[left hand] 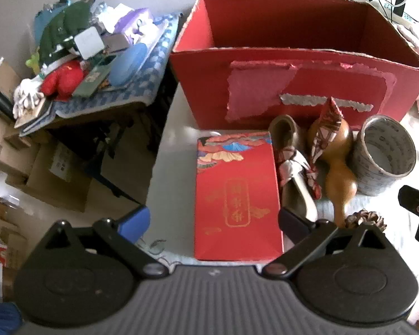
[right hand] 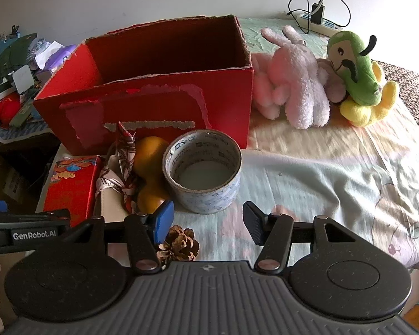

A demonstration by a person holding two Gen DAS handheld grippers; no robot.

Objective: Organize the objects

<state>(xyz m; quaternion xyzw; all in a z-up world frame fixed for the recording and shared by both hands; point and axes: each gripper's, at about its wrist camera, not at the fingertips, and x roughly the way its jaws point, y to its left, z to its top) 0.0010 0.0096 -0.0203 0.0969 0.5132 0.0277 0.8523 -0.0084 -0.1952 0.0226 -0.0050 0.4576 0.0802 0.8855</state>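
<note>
pine cone point(right hand: 178, 244) nearest | left gripper point(left hand: 213, 223), right gripper point(right hand: 208, 220) both released, empty | step: choosing | next: straddle tape roll point(right hand: 202, 170), lift into red box point(right hand: 153, 89)

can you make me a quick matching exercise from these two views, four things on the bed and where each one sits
Things:
1. tape roll
2. pine cone
3. pink plush rabbit
4. red gift box

Places:
A. between the wide-open fingers of the left claw
B. beside the right end of the big red cardboard box
C. nearest the right claw, by its blue finger
D. in front of the cardboard box, standing on end next to the gourd

Pairs: 1-D, 2-C, 3-B, 4-A
</note>
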